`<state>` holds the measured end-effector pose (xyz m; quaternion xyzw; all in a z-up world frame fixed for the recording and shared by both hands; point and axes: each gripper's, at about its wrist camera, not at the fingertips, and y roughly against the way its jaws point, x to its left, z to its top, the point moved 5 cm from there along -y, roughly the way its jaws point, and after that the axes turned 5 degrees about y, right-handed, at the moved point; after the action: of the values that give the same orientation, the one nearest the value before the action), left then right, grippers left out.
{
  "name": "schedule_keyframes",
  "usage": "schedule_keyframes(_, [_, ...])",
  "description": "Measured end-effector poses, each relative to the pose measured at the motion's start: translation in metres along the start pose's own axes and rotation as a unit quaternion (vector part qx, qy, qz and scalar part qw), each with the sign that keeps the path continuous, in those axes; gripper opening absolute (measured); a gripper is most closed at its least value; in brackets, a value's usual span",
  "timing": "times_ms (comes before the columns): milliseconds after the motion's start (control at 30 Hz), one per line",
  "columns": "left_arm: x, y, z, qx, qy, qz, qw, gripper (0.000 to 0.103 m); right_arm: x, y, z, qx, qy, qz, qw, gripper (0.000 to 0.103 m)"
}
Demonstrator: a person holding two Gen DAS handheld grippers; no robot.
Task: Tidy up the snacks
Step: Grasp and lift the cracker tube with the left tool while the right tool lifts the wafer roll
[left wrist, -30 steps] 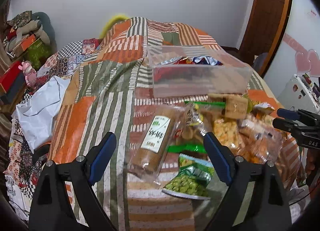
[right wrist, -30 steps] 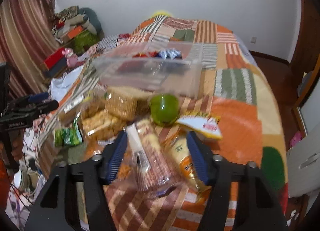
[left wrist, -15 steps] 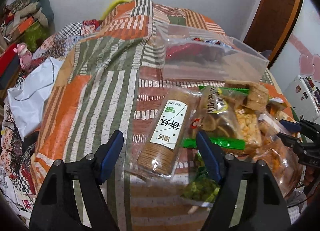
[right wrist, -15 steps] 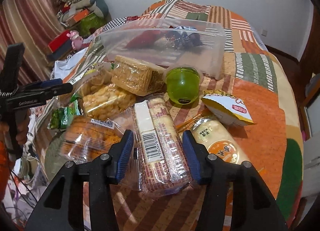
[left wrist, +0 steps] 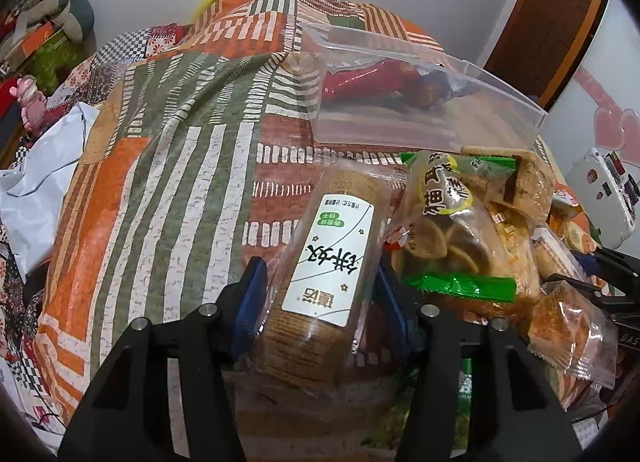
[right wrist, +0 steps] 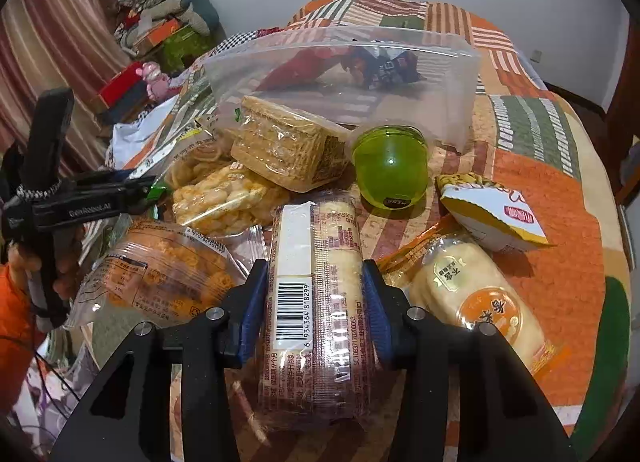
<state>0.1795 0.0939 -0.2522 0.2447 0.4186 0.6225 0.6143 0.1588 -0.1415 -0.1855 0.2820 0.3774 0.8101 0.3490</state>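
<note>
Low in the centre of the left wrist view, the left gripper (left wrist: 320, 298) has its blue pads pressed against both sides of a brown biscuit pack (left wrist: 320, 282) with a white label, lying on the patchwork cloth (left wrist: 168, 189). Right of it sits a heap of snack bags (left wrist: 472, 221); a clear bin (left wrist: 420, 101) stands above

At the bottom centre of the right wrist view, the right gripper (right wrist: 314, 306) is clamped on a long cracker pack (right wrist: 316, 294) with a barcode. A green jelly cup (right wrist: 390, 169) stands above it, with the clear bin (right wrist: 344, 73) beyond
</note>
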Motion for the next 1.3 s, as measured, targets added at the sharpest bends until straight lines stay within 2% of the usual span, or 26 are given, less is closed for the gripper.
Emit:
schedule_keyframes(133, [0.002, 0.004, -0.004, -0.009, 0.006, -0.001, 0.9999, 0.039, 0.002, 0.004, 0.0, -0.007, -0.012, 0.004, 1.0, 0.042])
schedule_keyframes(367, [0.002, 0.024, -0.008, -0.026, -0.001, 0.016, 0.9995, 0.038, 0.0, 0.022, 0.002, -0.026, -0.017, -0.002, 1.0, 0.042])
schedule_keyframes(733, [0.0, 0.074, 0.009, -0.084, 0.009, 0.009, 0.9964, 0.038, -0.01, 0.06, 0.016, -0.079, -0.022, -0.022, 0.996, 0.042])
schedule_keyframes(1300, [-0.027, 0.1, 0.063, -0.138, -0.002, -0.013, 0.9903, 0.038, -0.025, 0.083, 0.08, -0.155, -0.005, -0.05, 0.987, 0.042])
